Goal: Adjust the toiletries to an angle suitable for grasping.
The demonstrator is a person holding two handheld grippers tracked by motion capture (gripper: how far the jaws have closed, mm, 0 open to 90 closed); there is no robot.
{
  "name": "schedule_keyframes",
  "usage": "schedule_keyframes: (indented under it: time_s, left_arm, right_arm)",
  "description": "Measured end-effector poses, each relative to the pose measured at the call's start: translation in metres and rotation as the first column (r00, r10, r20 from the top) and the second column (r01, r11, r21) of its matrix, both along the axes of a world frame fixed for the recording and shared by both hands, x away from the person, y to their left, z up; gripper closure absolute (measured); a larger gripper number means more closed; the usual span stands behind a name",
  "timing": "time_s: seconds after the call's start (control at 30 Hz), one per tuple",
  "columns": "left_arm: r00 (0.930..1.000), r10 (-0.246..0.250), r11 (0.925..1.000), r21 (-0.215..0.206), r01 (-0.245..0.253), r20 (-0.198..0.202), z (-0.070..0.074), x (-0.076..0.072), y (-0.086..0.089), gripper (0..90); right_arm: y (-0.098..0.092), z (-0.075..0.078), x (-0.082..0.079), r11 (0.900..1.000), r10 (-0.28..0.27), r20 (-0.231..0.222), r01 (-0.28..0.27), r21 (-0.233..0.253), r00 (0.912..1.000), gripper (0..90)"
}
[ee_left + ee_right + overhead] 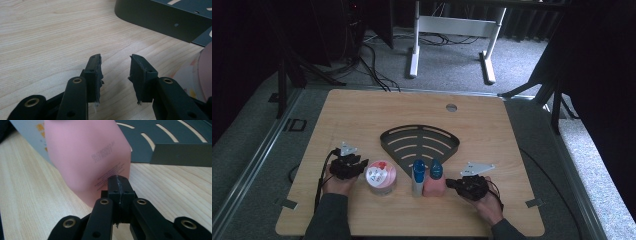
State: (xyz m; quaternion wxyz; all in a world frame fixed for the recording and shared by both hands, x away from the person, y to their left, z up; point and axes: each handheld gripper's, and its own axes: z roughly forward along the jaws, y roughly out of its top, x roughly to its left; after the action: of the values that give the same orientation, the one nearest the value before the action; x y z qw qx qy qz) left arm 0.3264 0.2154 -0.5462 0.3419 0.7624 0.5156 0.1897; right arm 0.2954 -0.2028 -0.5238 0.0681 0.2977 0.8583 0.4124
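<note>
From the high view, the black rack [419,141], a fan-shaped slotted tray, sits in the middle of the tabletop [362,110], and everything else lies on the person's side of it. Just in front of the rack's point stand 2 bottles side by side: a grey-white one with a blue cap [417,178] and a pink bottle [434,181], also blue-capped. To the left of the rack's point sits a round pink tub [381,176]. The left tool [355,165] rests on the tabletop just left of the tub; the right tool [453,183] rests just right of the pink bottle.

In the left gripper view, the left tool [115,75] has its jaws apart with bare wood between them. The rack's dark wall [160,20] rises ahead and to the right, and the tub's pink edge [203,72] shows at the far right, outside the jaws.

In the right gripper view, the right tool [119,187] has its jaws pressed together, holding nothing. The pink bottle [87,155] stands right in front of the tips, so close I cannot tell whether they touch. The rack [162,142] lies beyond it.

This looks like the approach before a first grasp, probably to load the items onto the rack. The right tool needs to spread its jaws before it can straddle the bottle; the left tool, already spread, needs to swing toward the tub.
</note>
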Motion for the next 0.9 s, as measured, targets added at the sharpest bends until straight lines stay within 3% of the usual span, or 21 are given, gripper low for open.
schedule_keyframes:
  time_s: [0.4,0.5,0.53,0.63,0.67,0.7,0.73,0.8,0.83,0.9]
  left_arm:
    - [0.9995,-0.032,0.9995,-0.002,0.032,0.006,0.001,0.0,-0.002,61.8]
    - [0.9977,-0.068,0.9975,-0.021,0.068,0.008,0.0,0.005,-0.002,64.5]
    - [0.9932,-0.116,0.9914,-0.06,0.116,0.013,-0.001,0.012,0.001,66.2]
    - [0.9897,-0.143,0.9839,-0.108,0.143,0.01,-0.002,0.017,0.003,76.5]
    - [0.9844,-0.176,0.9804,-0.089,0.176,0.005,-0.003,0.019,0.001,80.1]
    - [0.9844,-0.176,0.9804,-0.089,0.176,0.005,-0.003,0.019,0.001,82.8]
    - [0.9747,-0.223,0.9727,-0.067,0.222,-0.008,-0.004,0.019,-0.003,85.3]
    - [0.9633,-0.268,0.9629,-0.039,0.267,-0.018,-0.005,0.017,-0.009,88.7]
    - [0.9633,-0.268,0.9629,-0.039,0.267,-0.018,-0.005,0.017,-0.009,89.2]
    - [0.9543,-0.298,0.9541,-0.04,0.297,-0.023,-0.005,0.018,-0.012,89.7]
  right_arm:
    - [0.013,0.0,-0.004,0.999,0.047,-0.001,-0.047,-0.002,0.9989,90.0]
    - [0.014,0.0,-0.005,0.999,0.053,0.0,-0.053,-0.002,0.9986,90.0]
    - [0.014,0.0,-0.005,0.998,0.055,-0.001,-0.055,-0.001,0.9985,90.0]
    - [0.014,-0.001,-0.005,0.998,0.057,-0.002,-0.057,-0.003,0.9984,90.0]
    - [0.014,-0.001,-0.005,0.998,0.057,-0.001,-0.057,-0.004,0.9984,90.0]
    - [0.014,-0.001,-0.005,0.998,0.057,-0.001,-0.057,-0.004,0.9984,90.0]
    - [0.014,-0.001,-0.005,0.998,0.058,-0.002,-0.058,-0.005,0.9983,90.0]
    - [0.014,-0.001,-0.005,0.998,0.06,-0.001,-0.06,-0.006,0.9982,90.0]
    - [0.014,-0.001,-0.005,0.998,0.06,-0.001,-0.06,-0.006,0.9982,90.0]
    - [0.014,-0.001,-0.005,0.998,0.061,0.0,-0.061,-0.006,0.9981,90.0]
